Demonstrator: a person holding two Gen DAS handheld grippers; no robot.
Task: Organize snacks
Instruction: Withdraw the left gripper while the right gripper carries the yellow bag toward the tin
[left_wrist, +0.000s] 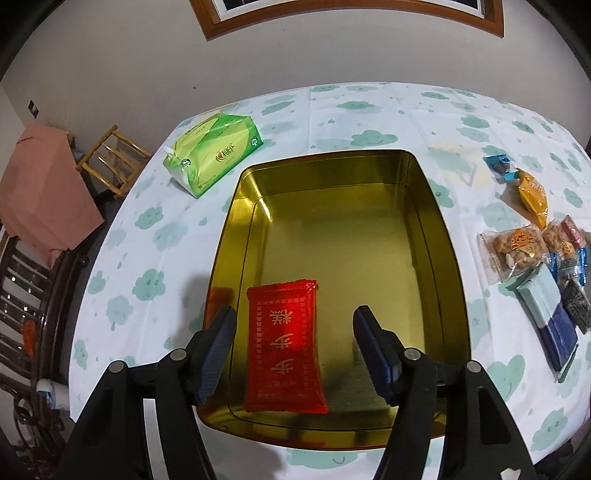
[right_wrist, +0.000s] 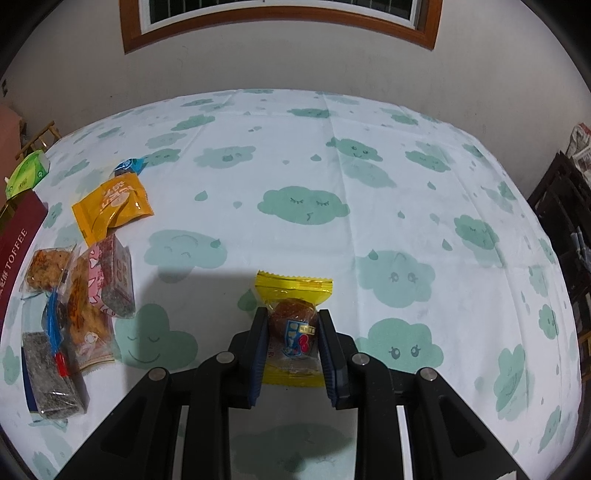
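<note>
Hovering over the near end of the gold tin (left_wrist: 436, 236), the left gripper (left_wrist: 293, 345) has its fingers spread wide with nothing between them. A red snack packet (left_wrist: 283, 349) lies flat on the tin's floor beneath the gap, close to the near-left corner; the remaining floor of the tin shows bare gold. The tin stands on the table (left_wrist: 122, 266), which is covered by a white cloth printed with green clouds. Beyond the tin's far-left corner lies a green tissue pack (left_wrist: 212, 157), apart from the tin. To the tin's right, a cluster of wrapped snacks (left_wrist: 532, 258) rests on the cloth.

In the right wrist view, the right gripper (right_wrist: 293, 345) has its fingers drawn close on a yellow-wrapped snack (right_wrist: 293, 325), one pad against each side of it; whether the packet is off the cloth cannot be told. To the left lie the other snacks, among them an orange packet (right_wrist: 112, 208) and a pink-wrapped bar (right_wrist: 110, 277). At the far left edge the tin's dark red outer wall (right_wrist: 16, 251) shows, lettered TOFFEE.
</note>
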